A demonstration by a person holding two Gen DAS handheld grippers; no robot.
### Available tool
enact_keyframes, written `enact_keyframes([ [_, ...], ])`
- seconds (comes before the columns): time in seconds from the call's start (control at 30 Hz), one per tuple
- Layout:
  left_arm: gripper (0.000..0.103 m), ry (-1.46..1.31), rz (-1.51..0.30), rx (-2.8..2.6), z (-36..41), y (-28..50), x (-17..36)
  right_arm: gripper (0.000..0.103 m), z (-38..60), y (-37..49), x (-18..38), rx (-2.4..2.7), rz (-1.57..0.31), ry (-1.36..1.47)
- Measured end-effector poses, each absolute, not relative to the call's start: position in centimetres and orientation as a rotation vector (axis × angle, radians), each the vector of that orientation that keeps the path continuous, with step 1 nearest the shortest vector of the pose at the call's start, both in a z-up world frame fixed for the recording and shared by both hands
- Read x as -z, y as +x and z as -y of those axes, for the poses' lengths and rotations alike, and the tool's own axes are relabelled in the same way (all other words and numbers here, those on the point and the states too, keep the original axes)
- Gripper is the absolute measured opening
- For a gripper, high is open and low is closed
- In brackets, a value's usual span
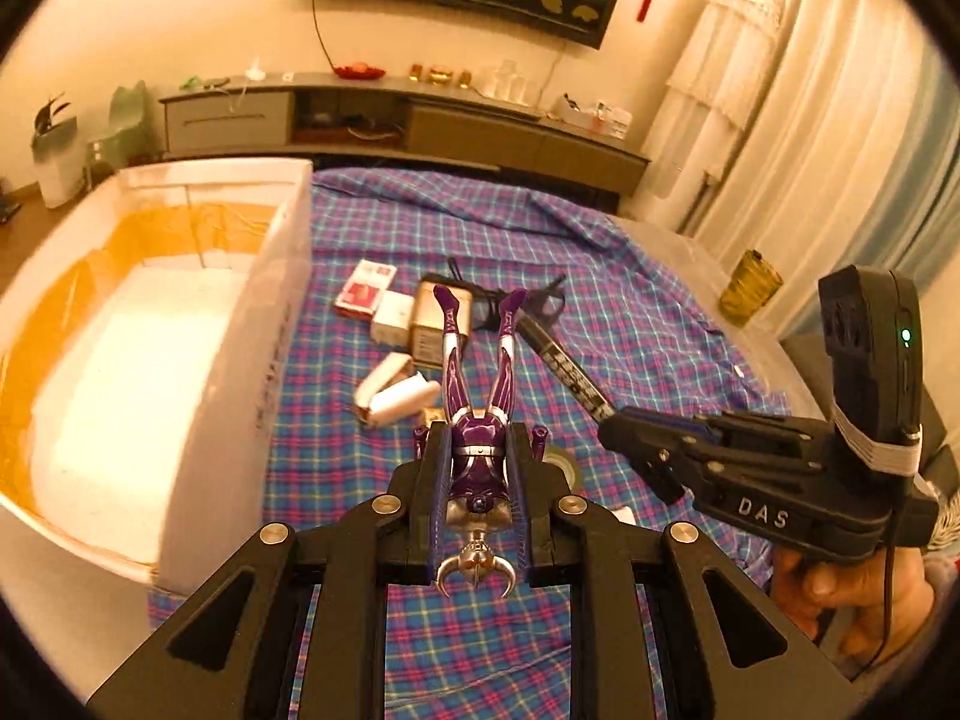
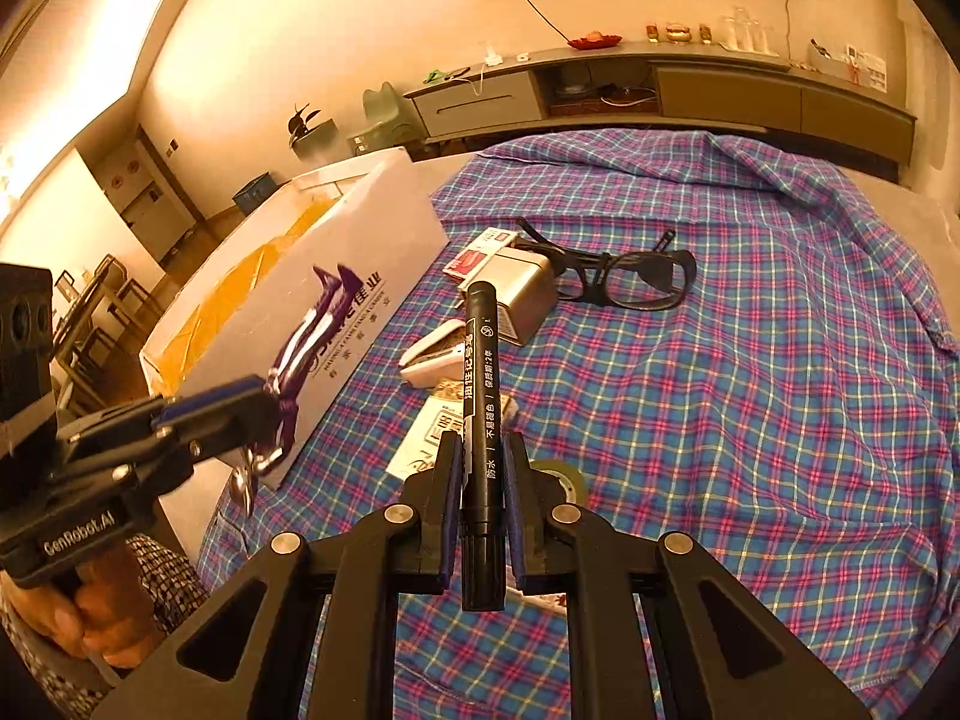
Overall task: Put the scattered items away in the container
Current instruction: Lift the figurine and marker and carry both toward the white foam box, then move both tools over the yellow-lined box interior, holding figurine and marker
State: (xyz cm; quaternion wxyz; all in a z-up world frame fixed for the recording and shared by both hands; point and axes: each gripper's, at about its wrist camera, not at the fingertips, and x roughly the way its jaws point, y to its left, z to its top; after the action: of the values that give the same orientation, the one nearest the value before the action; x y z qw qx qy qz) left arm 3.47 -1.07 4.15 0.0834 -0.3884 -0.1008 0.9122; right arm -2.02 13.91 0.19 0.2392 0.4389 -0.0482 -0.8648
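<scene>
Between the pads of the left gripper [image 1: 480,468] a purple toy figure [image 1: 480,396] is clamped at the waist, legs pointing away from the camera; the right gripper [image 2: 483,480] is closed on a black marker [image 2: 480,420] that runs lengthwise between its fingers; the white foam box [image 1: 180,300], open and seemingly empty, lies to the left of both, so each load should be carried over its near wall and let go low inside, one at a time, keeping the two grippers apart; ahead of the grippers a red card pack [image 1: 366,288], a tin [image 1: 429,324], black glasses [image 2: 624,276], a white stapler-like thing [image 1: 396,396] and a tape roll [image 2: 564,480] wait on the plaid cloth [image 2: 720,420] that covers the bench; beyond stand a long low cabinet [image 1: 390,114], a dark wall hanging and pale curtains [image 1: 810,120]
</scene>
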Motion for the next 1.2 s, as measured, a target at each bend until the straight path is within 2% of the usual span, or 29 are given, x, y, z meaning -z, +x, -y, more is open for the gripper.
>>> enact_keyframes([
  [0.87,0.018,-0.97,0.449,-2.828,7.7,6.0,-8.3,0.015,-6.5,1.3,-5.5,2.397,-0.09,1.11],
  [1.2,0.018,-0.935,0.506,-2.834,9.6,6.2,-8.7,0.015,-4.0,1.3,-6.7,2.369,-0.112,1.1],
])
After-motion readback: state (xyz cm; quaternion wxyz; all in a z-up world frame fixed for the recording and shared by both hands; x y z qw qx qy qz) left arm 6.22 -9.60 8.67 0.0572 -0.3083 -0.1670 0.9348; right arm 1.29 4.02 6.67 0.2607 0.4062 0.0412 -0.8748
